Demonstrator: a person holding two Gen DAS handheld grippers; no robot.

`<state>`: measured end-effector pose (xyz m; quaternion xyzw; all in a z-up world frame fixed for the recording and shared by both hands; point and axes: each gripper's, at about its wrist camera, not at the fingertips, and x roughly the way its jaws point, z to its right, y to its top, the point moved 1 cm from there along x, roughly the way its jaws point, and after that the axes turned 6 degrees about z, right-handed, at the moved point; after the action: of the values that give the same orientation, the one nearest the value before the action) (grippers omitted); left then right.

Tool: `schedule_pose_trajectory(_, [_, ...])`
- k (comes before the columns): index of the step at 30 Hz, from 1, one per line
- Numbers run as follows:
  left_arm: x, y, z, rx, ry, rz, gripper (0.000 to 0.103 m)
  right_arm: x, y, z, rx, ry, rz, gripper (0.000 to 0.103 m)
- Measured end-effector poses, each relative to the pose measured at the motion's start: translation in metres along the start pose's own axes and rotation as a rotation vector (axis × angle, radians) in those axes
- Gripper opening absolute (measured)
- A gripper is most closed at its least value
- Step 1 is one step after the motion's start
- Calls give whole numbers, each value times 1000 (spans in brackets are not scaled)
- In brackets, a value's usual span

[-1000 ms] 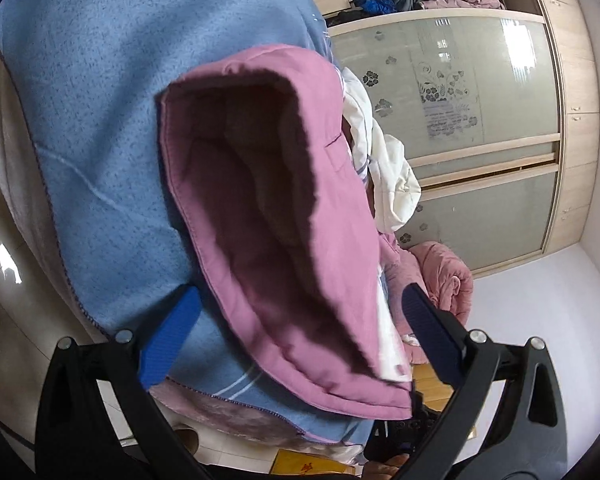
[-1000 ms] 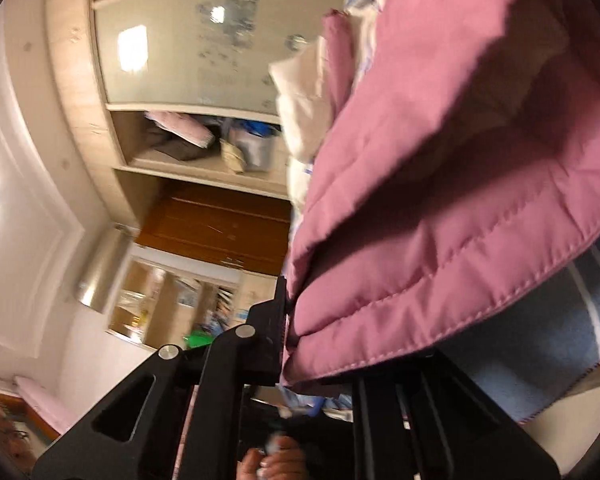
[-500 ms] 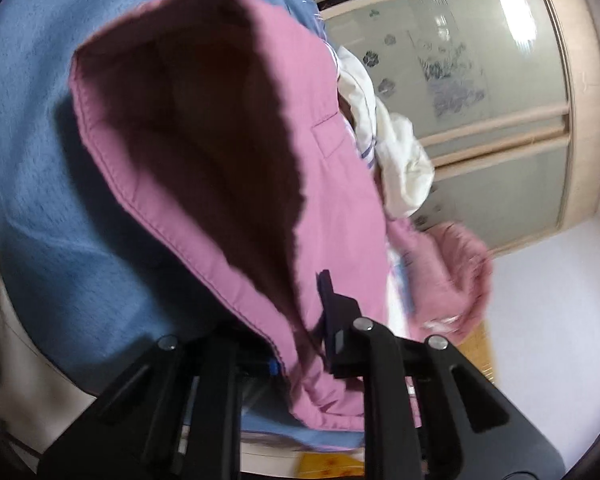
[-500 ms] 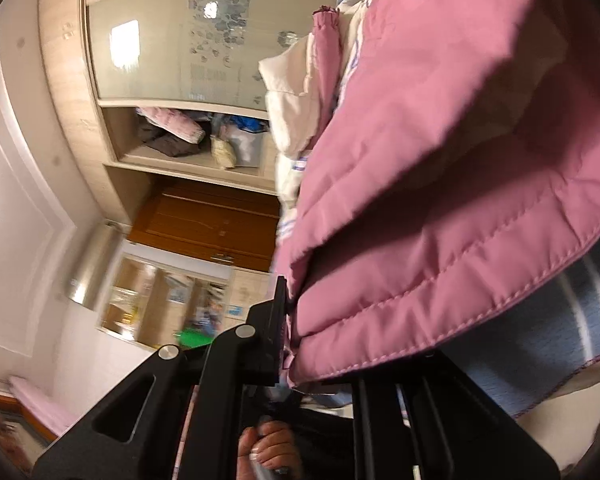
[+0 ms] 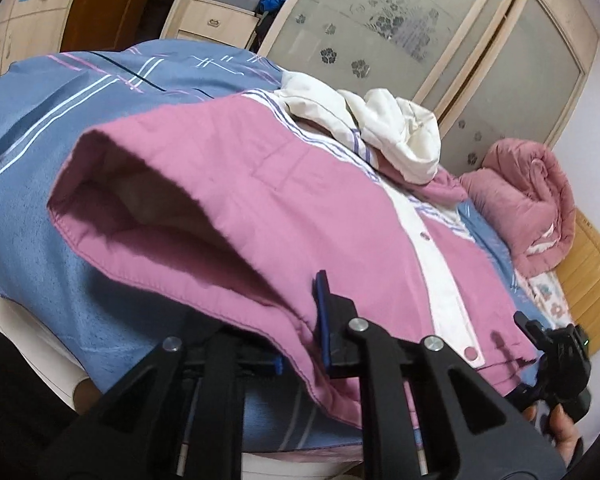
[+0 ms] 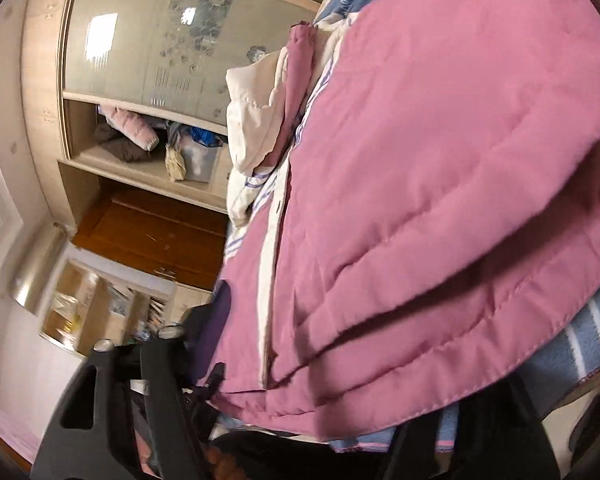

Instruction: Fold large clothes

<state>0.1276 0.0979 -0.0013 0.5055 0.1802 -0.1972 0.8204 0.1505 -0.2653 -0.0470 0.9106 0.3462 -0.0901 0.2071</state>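
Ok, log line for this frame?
left gripper: shut on pink jacket hem | right gripper: just opening, hem between jaws | blue bedsheet beneath

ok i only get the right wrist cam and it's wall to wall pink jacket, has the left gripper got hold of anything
observer: yes, the left gripper is shut on the pink jacket, clamping its stitched edge.
operator: is that edge lying flat
observer: no, the end it holds gapes open toward the left camera, with the inside lining showing.
operator: anything past the far end of it
observer: a rolled pink quilt sits beyond the jacket, toward the glass wardrobe doors.
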Motion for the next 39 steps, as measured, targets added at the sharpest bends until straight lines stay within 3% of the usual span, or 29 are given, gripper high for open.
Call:
schedule_pose_trajectory(1, [5,3,7,8,1,-1,12,3,0,-6,-38,-25,-11,11])
schedule_pose_trajectory(7, [8,-1,24,132,64,1,10,10,-5,-6,-99,-135,-21,7])
schedule_pose_trajectory(14, [14,1,31,199,113,-25,10,21,-14,-24,-335,-283,-13,7])
schedule_pose_trajectory(19, [15,5,36,230,114,-25,10,19,-14,-18,-314,-261,-1,7])
schedule_pose_trajectory(22, [10,18,40,237,72,-13,10,14,-9,-28,-310,-221,17,7])
schedule_pose_trajectory(28, [-6,91,66,238,-36,98,10,14,41,-100,-386,-88,113,6])
schedule_pose_trajectory(31, [6,153,88,248,-77,183,10,33,91,-150,-441,-39,169,6])
schedule_pose_trajectory(34, [37,204,113,287,-82,227,11,69,145,-189,-478,-22,204,6])
schedule_pose_trajectory(39, [152,297,142,318,-18,222,11,171,239,-223,-466,-63,197,7])
